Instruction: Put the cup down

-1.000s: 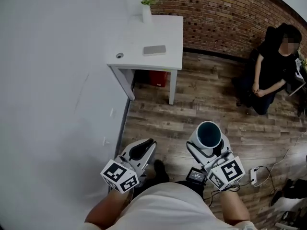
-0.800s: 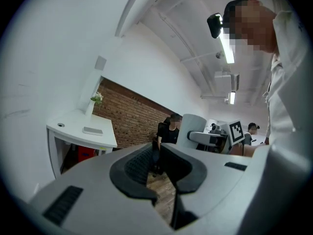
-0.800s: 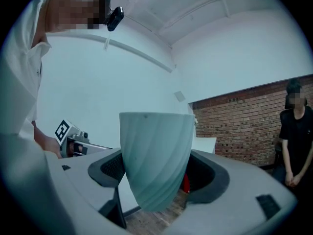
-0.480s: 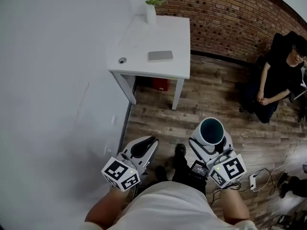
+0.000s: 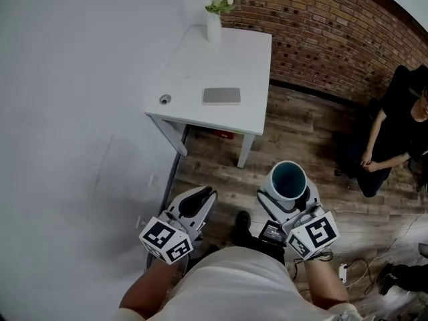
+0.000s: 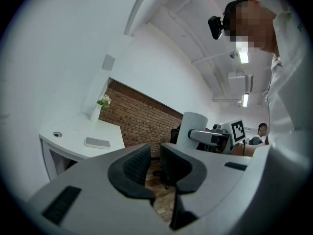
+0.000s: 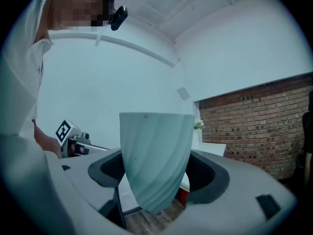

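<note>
Our right tongs (image 5: 289, 194) grip the pale blue ribbed cup (image 7: 155, 146). Our left tongs (image 6: 154, 156) are empty and slightly apart. Next we probably carry it to the white tabletop (image 5: 231, 52).

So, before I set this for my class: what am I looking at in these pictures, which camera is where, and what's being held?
There is no robot: a person holds a two-jaw gripper in each hand. The head view looks down from that person's head; the other two cameras ride on the grippers. The right gripper clamps a pale ribbed cup, upright above the wooden floor. The left gripper is empty, jaws slightly apart. Ahead stands a white table with a vase of flowers, a flat grey slab and a small round thing.
</note>
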`<state>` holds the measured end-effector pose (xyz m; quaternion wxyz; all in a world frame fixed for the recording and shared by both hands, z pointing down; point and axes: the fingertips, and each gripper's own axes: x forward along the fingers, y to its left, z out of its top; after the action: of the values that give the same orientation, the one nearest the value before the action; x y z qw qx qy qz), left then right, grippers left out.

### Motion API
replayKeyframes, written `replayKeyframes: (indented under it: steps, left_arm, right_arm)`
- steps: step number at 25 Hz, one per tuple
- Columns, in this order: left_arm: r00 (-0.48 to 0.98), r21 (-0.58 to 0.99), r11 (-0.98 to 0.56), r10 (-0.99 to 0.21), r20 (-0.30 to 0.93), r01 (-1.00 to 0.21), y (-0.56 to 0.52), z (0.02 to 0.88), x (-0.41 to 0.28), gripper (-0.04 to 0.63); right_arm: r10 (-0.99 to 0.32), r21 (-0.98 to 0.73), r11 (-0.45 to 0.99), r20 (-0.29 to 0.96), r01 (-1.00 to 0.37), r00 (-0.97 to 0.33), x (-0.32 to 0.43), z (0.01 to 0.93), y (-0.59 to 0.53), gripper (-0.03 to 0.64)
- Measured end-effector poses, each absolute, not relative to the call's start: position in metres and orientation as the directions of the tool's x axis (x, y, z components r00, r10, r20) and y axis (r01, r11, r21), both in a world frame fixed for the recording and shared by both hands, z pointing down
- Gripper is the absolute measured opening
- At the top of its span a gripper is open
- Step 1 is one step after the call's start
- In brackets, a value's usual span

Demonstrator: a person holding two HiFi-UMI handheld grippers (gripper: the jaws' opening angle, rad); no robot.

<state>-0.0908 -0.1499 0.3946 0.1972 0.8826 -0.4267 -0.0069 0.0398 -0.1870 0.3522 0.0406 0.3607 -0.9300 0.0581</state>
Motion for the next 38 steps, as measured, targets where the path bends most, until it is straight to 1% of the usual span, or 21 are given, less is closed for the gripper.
replayKeyframes:
  steps: [10,16,28,38]
  left_arm:
    - [0.592,0.355,-0.509,-0.784,0.184,-0.784,-0.223,0.391,-0.068,0.054]
    - [0.609,0.364,-0.521,-0.770,0.191,-0.772,-0.257,0.399,-0.086,0.054]
    - [0.671,0.365,-0.582,-0.714,0.198,-0.727,-0.306,0.400,-0.143,0.054]
    - [0.673,0.386,-0.573,-0.711,0.203,-0.723,-0.325,0.410,-0.139,0.054]
  right_arm:
    - [-0.621,-0.078,0.771,0.125,-0.632,-0.774,0.055,0.354,-0.269,0.374]
    - [-0.622,-0.076,0.767,0.154,-0.637,-0.767,0.035,0.363,-0.299,0.374]
    - [-0.711,-0.074,0.683,0.160,-0.727,-0.685,-0.007,0.367,-0.338,0.374]
    - [-0.706,-0.095,0.682,0.173,-0.725,-0.687,-0.007,0.377,-0.354,0.374]
